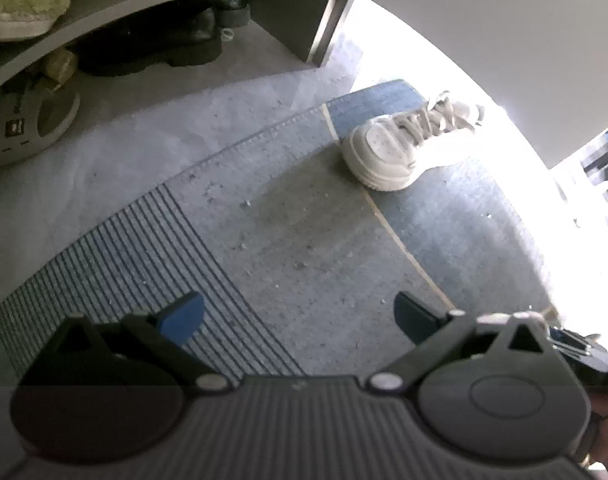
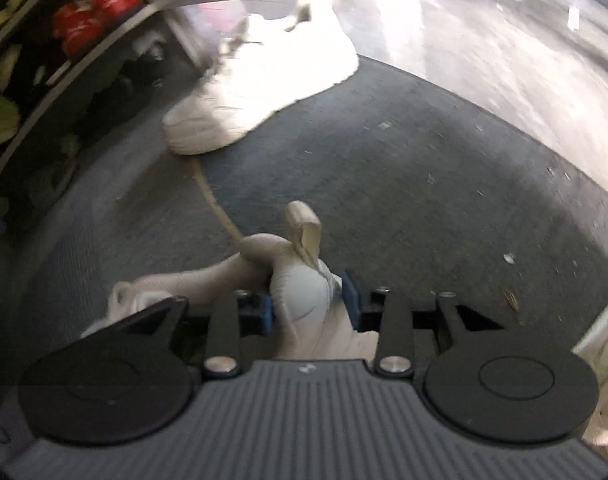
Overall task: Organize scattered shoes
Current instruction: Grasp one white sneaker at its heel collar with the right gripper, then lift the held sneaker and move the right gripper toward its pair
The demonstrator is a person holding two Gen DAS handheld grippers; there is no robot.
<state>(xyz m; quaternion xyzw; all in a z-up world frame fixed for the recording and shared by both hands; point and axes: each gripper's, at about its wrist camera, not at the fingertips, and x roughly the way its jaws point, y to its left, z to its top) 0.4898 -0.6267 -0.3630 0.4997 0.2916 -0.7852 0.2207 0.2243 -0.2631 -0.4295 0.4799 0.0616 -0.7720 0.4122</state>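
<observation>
Blue-grey mat (image 1: 312, 216) on floor; white sneaker (image 1: 400, 148) on it. Rack shelf (image 1: 151, 4) holds green fuzzy slipper (image 1: 19, 0).

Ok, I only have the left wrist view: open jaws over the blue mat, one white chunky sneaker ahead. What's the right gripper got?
Observer: The right gripper has the heel of a beige knit sneaker between its blue pads; blur hides whether they press.
Operator: Is it near the white one?
Observer: The white chunky sneaker lies further ahead on the same dark mat, apart from it.
Operator: Anything on the rack I can't see?
Observer: Red shoes, blurred, on an upper shelf.
</observation>
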